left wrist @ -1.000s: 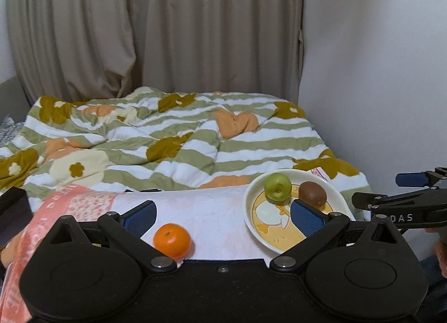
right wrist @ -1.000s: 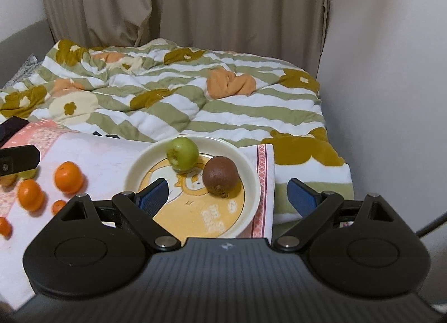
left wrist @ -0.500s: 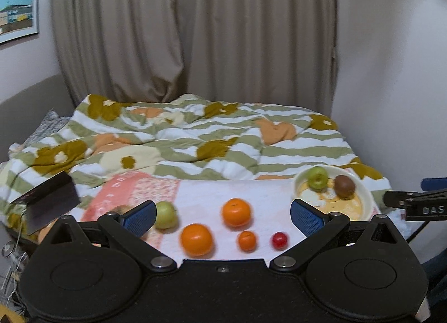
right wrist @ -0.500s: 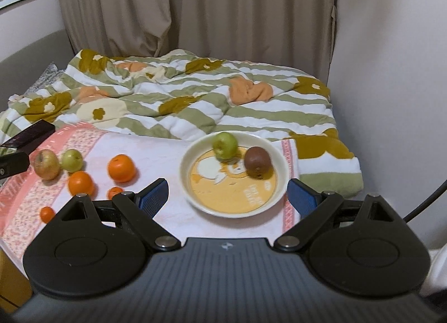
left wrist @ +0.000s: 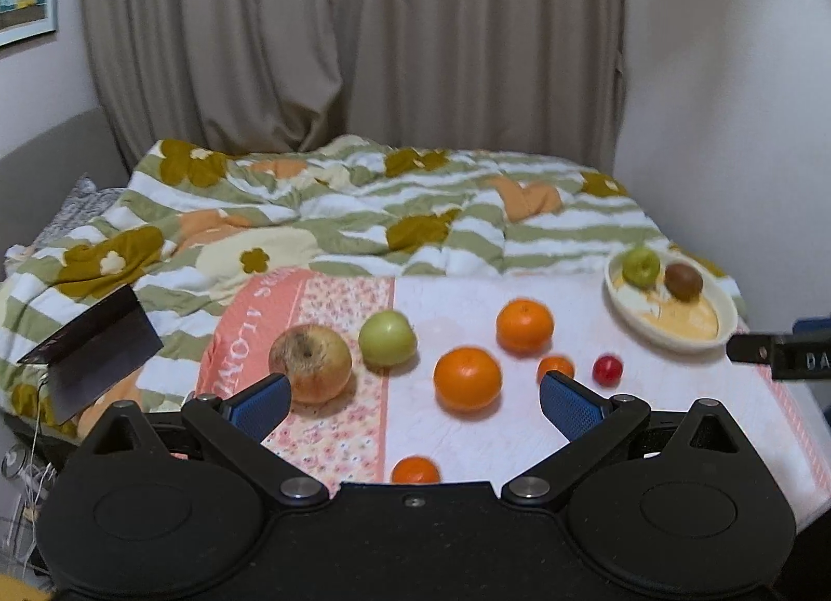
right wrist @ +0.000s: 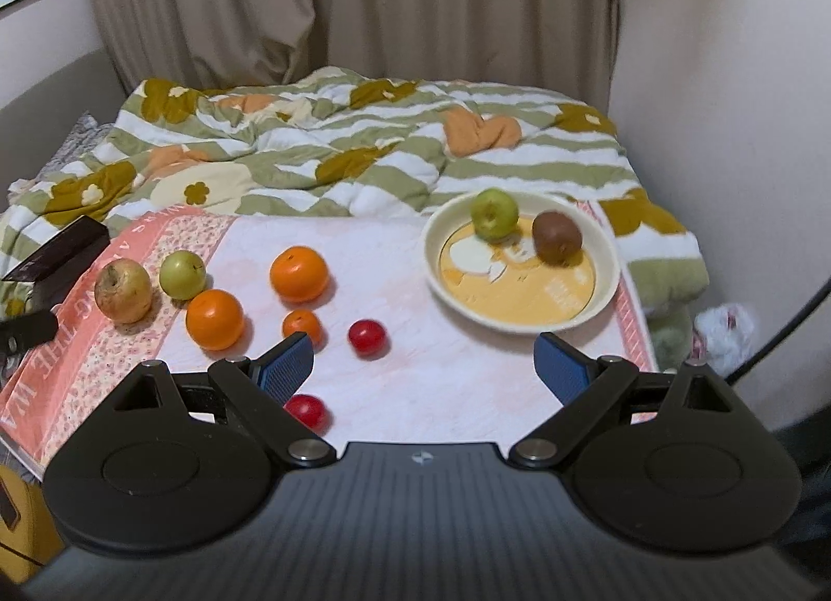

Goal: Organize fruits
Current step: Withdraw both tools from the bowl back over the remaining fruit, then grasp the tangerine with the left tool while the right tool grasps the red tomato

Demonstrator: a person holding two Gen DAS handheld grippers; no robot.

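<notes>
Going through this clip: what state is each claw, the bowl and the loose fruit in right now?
Left claw: open, empty.
Right claw: open, empty.
Cream bowl with yellow centre: upright, holds green apple and brown kiwi.
Two large oranges: loose on the cloth.
Two red cherry tomatoes: loose on the cloth.

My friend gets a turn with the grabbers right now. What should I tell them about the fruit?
Left gripper: open, holding nothing, above the near edge of the cloth.
Right gripper: open, holding nothing, facing the plate.
Done: a green apple and a kiwi sit on the plate.
Left on the cloth: a yellowish apple, a second green apple, two big oranges, a small orange and two red fruits. The left view shows one more small orange at the near edge.
</notes>
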